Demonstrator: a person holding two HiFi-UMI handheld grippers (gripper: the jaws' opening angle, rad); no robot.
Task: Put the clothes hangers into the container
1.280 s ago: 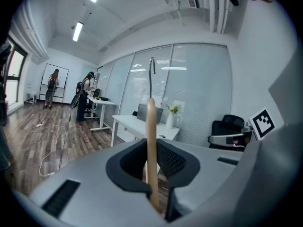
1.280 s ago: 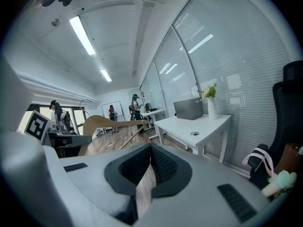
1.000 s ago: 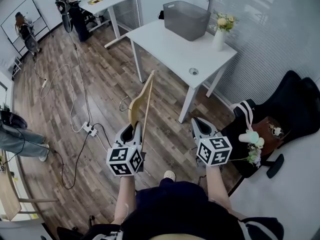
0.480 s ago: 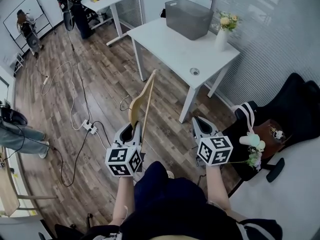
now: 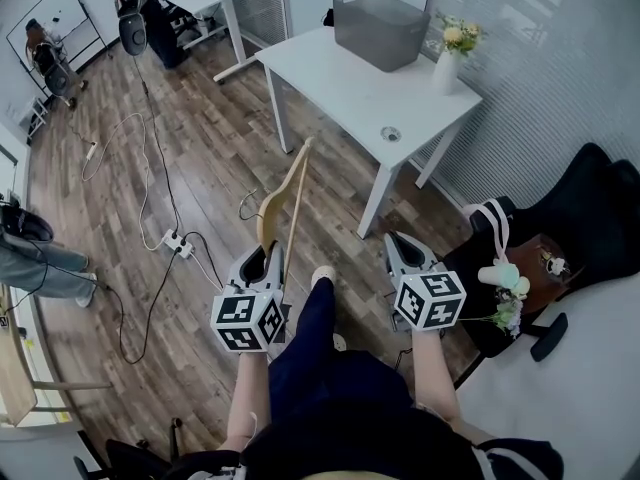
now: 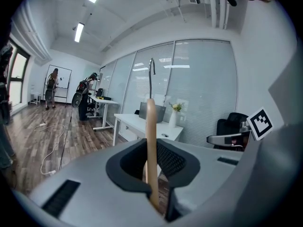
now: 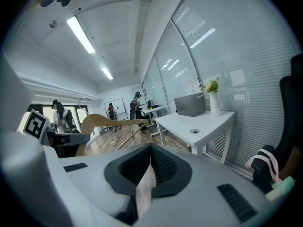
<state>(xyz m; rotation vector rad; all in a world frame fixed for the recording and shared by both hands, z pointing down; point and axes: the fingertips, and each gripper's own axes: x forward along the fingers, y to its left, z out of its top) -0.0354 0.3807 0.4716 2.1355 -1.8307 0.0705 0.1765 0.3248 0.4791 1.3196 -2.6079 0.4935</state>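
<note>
A wooden clothes hanger (image 5: 285,200) with a metal hook stands upright in my left gripper (image 5: 268,260), which is shut on its lower end. In the left gripper view the hanger (image 6: 151,136) rises from between the jaws. My right gripper (image 5: 398,250) is level with the left one, its jaws together and empty. From the right gripper view the hanger (image 7: 102,121) shows to the left. The grey container (image 5: 381,28) sits on the far end of a white table (image 5: 350,93), well ahead of both grippers.
A white vase with flowers (image 5: 447,61) stands on the table beside the container. A black chair (image 5: 565,228) with a bag and a soft toy is at the right. Cables and a power strip (image 5: 175,240) lie on the wooden floor at left. People stand far off.
The person's leg has swung forward between the grippers, and the table has drawn slightly closer. Both grippers keep their pose, and the hanger stays held.
</note>
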